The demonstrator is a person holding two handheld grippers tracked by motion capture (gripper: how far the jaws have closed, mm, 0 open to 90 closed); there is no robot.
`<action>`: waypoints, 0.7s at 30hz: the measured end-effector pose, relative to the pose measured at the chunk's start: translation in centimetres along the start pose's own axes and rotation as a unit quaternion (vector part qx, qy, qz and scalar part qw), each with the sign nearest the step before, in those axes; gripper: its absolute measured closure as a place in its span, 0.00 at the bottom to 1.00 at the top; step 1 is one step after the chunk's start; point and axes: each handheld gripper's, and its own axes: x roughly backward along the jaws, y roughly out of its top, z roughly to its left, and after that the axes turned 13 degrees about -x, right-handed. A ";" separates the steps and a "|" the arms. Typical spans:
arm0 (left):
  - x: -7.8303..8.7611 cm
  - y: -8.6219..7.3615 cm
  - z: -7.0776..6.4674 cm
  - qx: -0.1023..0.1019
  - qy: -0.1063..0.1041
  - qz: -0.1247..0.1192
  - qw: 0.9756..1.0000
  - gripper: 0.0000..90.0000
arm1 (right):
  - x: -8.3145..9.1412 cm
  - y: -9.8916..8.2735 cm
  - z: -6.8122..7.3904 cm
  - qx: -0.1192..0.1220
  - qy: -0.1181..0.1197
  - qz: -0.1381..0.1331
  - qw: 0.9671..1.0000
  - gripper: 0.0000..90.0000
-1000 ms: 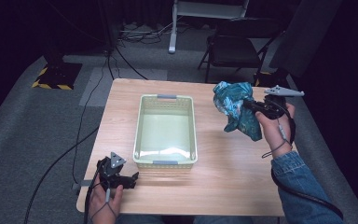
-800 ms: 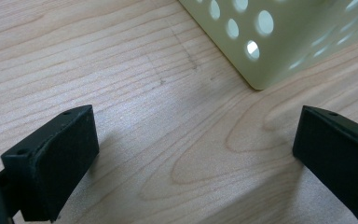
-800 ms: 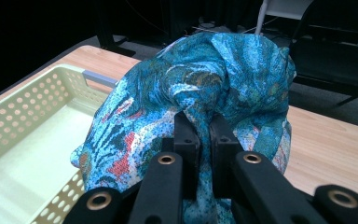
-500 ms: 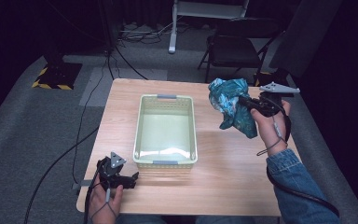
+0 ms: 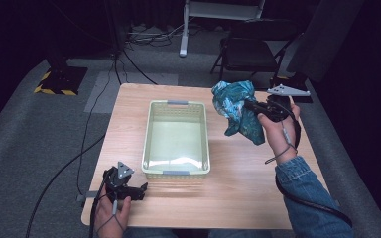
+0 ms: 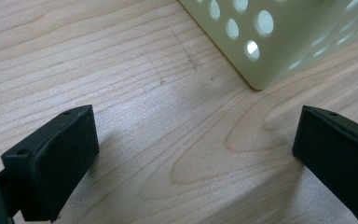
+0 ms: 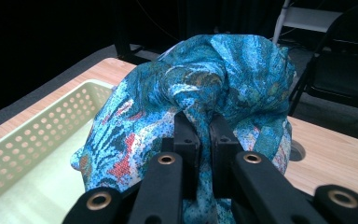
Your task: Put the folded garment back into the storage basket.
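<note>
Two tongs are held by a person at a pale wooden bench (image 5: 238, 188). The right tongs (image 5: 250, 106) are held above the bench's right side, toward the far right corner, and are clamped shut on a bunched blue patterned cloth (image 5: 238, 110). In the right gripper view the two black jaws are seen pressed close together on a fold of the cloth (image 7: 214, 79), which bulges above them and hangs down on either side, clear of the bench.

A pale green perforated basket (image 5: 151, 141) is set at the middle of the bench, its long axis running from the near edge to the far edge. The cloth is held just beside and above the basket's far right corner, so the basket lies to the left of the right tongs; the right hand (image 5: 277, 133) is by far the nearer one to it. A short carry leftward over the rim would likely bring the cloth above the basket's hollow, which appears to hold nothing.

The left tongs (image 5: 129, 191) are rested near the bench's near left corner, the jaws spread wide with nothing between them. In the left gripper view a corner of the basket (image 6: 279, 42) is seen just beyond the open jaws.
</note>
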 end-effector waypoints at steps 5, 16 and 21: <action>0.0 0.0 0.0 -0.001 0.000 0.000 1.000 0.00 | -0.4 0.3 0.8 0.004 0.008 -0.003 1.000 0.94; 0.0 0.0 0.0 0.000 0.000 0.000 1.000 0.00 | -1.0 0.7 1.9 0.006 0.017 -0.006 1.000 0.94; 0.0 0.0 0.0 -0.001 0.001 0.000 1.000 0.00 | -1.3 1.0 2.7 0.011 0.023 -0.007 1.000 0.94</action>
